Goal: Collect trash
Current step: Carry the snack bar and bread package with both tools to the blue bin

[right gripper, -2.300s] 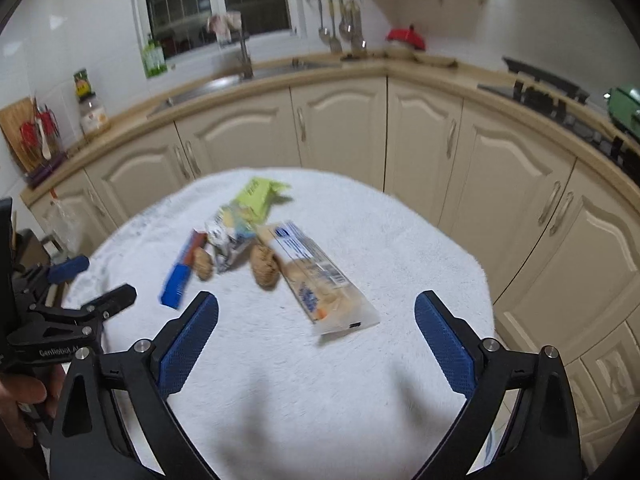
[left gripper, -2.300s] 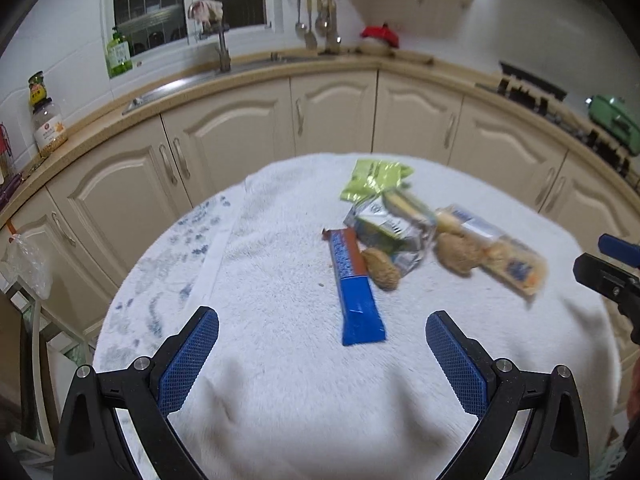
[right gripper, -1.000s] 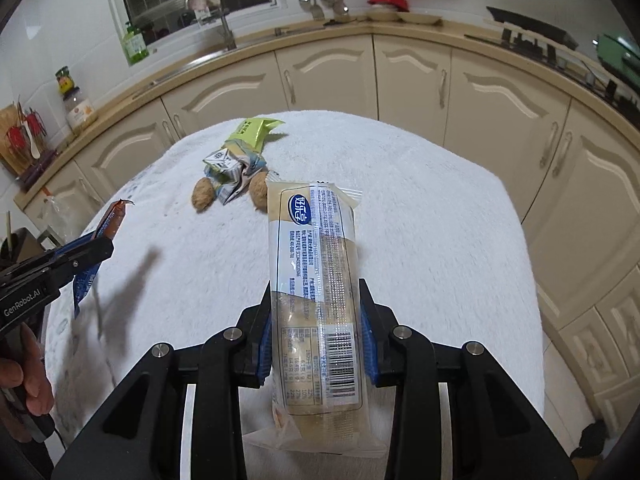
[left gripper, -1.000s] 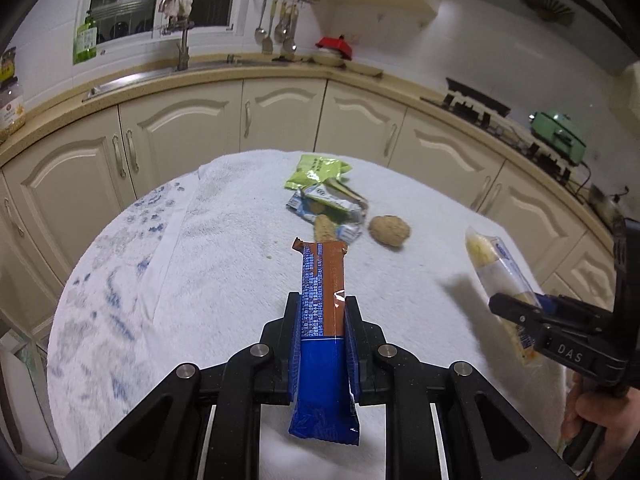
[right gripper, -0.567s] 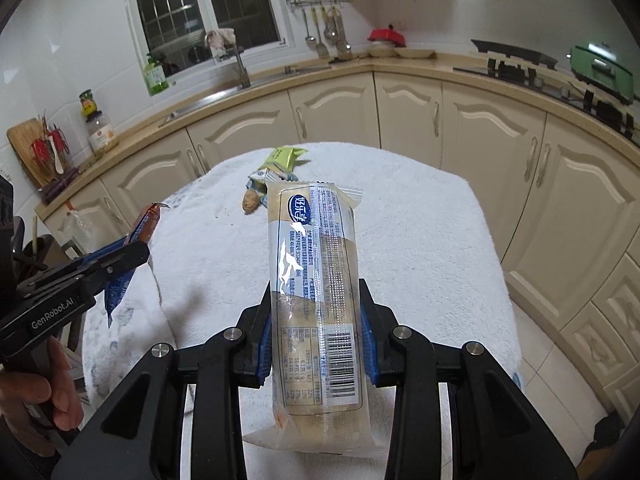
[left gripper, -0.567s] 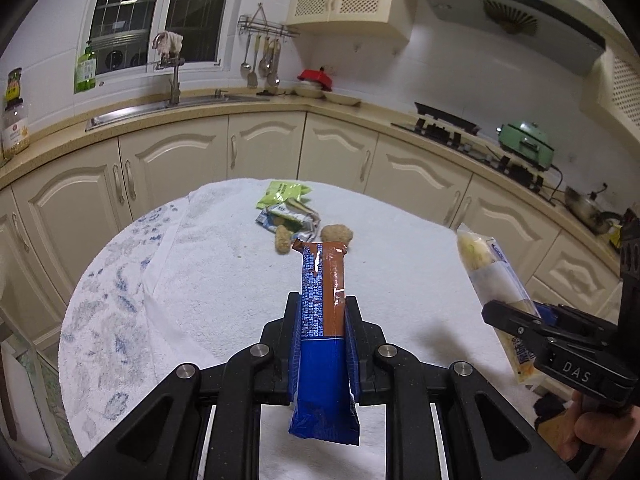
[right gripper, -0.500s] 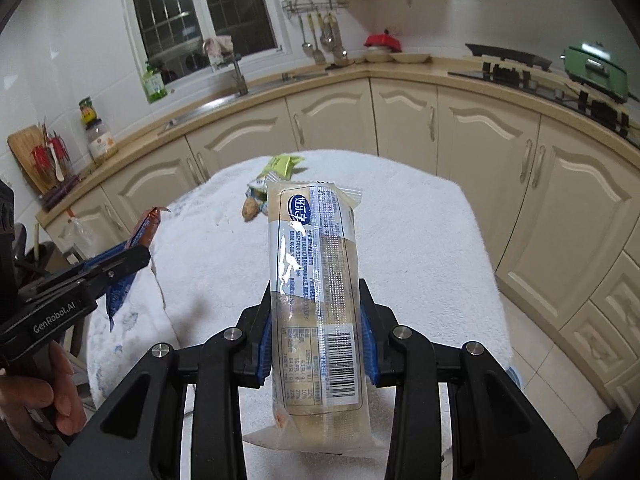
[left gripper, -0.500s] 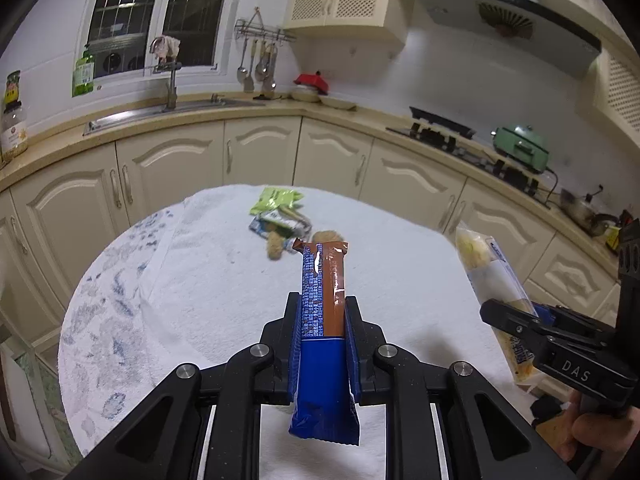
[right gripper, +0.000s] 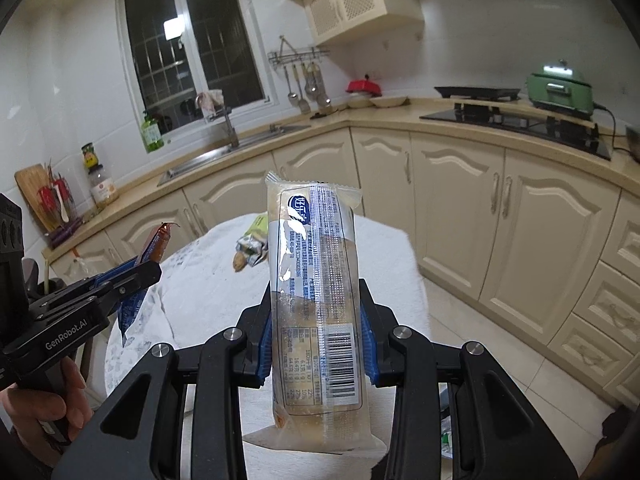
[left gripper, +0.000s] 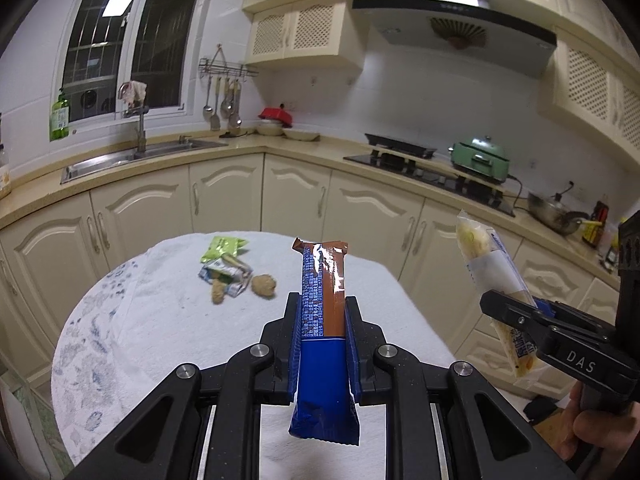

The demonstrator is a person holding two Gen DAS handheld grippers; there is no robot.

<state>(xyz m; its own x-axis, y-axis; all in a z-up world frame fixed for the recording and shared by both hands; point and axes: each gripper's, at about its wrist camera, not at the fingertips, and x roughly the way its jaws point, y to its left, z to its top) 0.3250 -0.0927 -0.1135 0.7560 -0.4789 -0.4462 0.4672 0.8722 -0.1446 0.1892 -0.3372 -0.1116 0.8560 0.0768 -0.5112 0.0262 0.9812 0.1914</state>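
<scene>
Your left tool (left gripper: 322,344) clamps the blue wrapper (left gripper: 323,336), right tool (right gripper: 316,344) the clear packet (right gripper: 314,300), both upright; remaining trash (left gripper: 230,272) lies centre-left, nearer your left.

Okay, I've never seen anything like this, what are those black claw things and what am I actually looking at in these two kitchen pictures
These are two hand-held grabbers, not a robot arm. A person holds one in each hand, and each carries a wide-angle camera looking out along its two fingers, so each picture is one grabber's own view.

In the left-hand view, the left gripper is shut on a long blue and brown snack bar wrapper. In the right-hand view, the right gripper is shut on a clear plastic food packet with blue print and a barcode. Each grabber also shows at the edge of the other's picture.

Beyond them is a round table under a white towel-like cloth. On it lie a green wrapper, a crumpled pale wrapper and two brown lumps, likely food scraps.
</scene>
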